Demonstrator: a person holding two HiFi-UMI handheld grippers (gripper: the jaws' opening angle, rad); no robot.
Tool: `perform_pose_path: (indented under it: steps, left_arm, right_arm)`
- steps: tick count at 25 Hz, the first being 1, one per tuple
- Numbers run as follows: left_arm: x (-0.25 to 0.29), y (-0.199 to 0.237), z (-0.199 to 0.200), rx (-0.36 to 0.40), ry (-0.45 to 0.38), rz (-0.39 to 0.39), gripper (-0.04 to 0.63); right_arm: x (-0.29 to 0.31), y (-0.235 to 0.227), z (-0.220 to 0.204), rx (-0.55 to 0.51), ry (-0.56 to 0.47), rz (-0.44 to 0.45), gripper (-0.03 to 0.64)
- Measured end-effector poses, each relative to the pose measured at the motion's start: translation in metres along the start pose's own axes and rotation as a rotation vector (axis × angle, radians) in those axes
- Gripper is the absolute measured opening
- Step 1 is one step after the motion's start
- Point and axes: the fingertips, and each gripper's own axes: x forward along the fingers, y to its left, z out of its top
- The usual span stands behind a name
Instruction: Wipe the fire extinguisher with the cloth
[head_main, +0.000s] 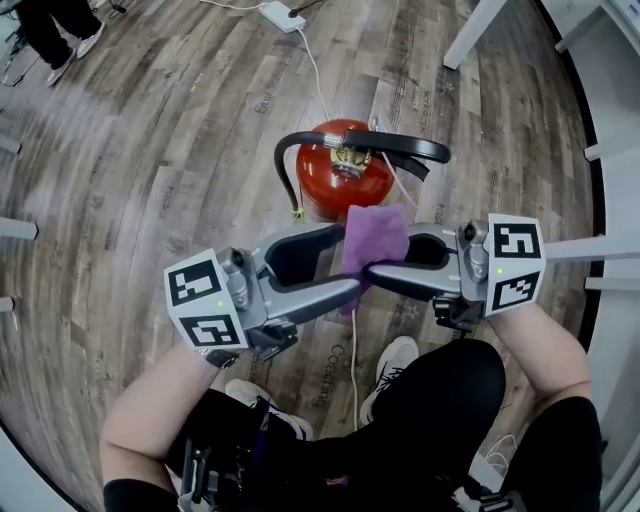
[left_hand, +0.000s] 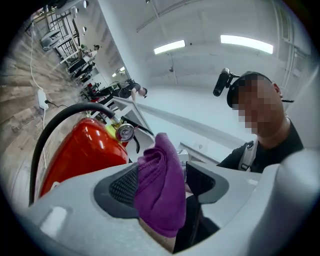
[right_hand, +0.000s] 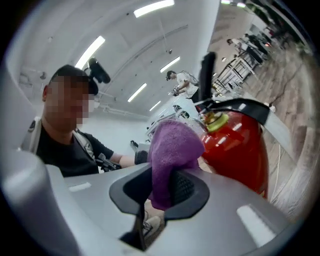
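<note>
A red fire extinguisher with a black hose and black lever stands on the wooden floor just beyond both grippers. Its gauge and neck show in the left gripper view and the right gripper view. A purple cloth hangs between the two grippers, which point at each other. My right gripper is shut on the cloth, its pads pinching a fold. My left gripper stands open. The cloth lies against one left pad with a gap to the other.
A white power strip and its cable run across the floor behind the extinguisher. White table legs stand at the upper right. The person's shoes are below the grippers. Another person's feet are at the far upper left.
</note>
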Motion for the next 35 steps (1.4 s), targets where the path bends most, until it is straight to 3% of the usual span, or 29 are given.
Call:
perform_pose_path:
  steps: [3, 6, 8, 10, 13, 16, 19, 21, 26, 31, 33, 35]
  left_arm:
    - [0.006, -0.003, 0.008, -0.02, -0.022, -0.035, 0.305]
    - [0.013, -0.013, 0.012, -0.079, -0.045, -0.125, 0.305]
    - [0.016, -0.023, 0.016, -0.102, -0.065, -0.191, 0.302]
    - [0.016, -0.025, 0.022, -0.11, -0.083, -0.217, 0.247]
    - [0.011, -0.019, 0.031, -0.103, -0.103, -0.2, 0.131]
    - [0.001, -0.015, 0.048, -0.097, -0.137, -0.177, 0.115]
    - [-0.016, -0.001, 0.079, -0.102, -0.155, -0.128, 0.109]
    - [-0.025, 0.013, 0.096, -0.077, -0.075, -0.079, 0.109]
    - [-0.025, 0.049, 0.134, 0.074, 0.297, -0.015, 0.114]
    - [-0.009, 0.101, 0.149, 0.136, 0.587, 0.01, 0.116]
    - [-0.003, 0.129, 0.149, 0.146, 0.64, 0.044, 0.117]
    - [0.006, 0.154, 0.143, 0.109, 0.646, 0.05, 0.117]
  right_arm:
    - [0.008, 0.013, 0.005, -0.154, 0.096, -0.005, 0.064]
    - [0.011, 0.023, 0.01, -0.285, 0.164, -0.004, 0.064]
    - [0.013, 0.029, 0.011, -0.327, 0.187, 0.011, 0.066]
    - [0.014, 0.029, 0.013, -0.325, 0.185, 0.002, 0.067]
    - [0.014, 0.026, 0.019, -0.303, 0.168, -0.034, 0.078]
    - [0.012, 0.029, 0.029, -0.322, 0.142, -0.074, 0.14]
    - [-0.006, 0.038, 0.059, -0.388, 0.052, -0.155, 0.125]
    - [-0.023, 0.048, 0.082, -0.409, -0.032, -0.194, 0.079]
    - [-0.05, 0.069, 0.104, -0.358, -0.169, -0.224, 0.038]
    - [-0.061, 0.061, 0.092, -0.519, 0.012, -0.311, 0.018]
    - [-0.074, 0.039, 0.094, -0.593, 0.068, -0.4, 0.003]
    - [-0.091, 0.011, 0.105, -0.611, 0.047, -0.505, 0.003]
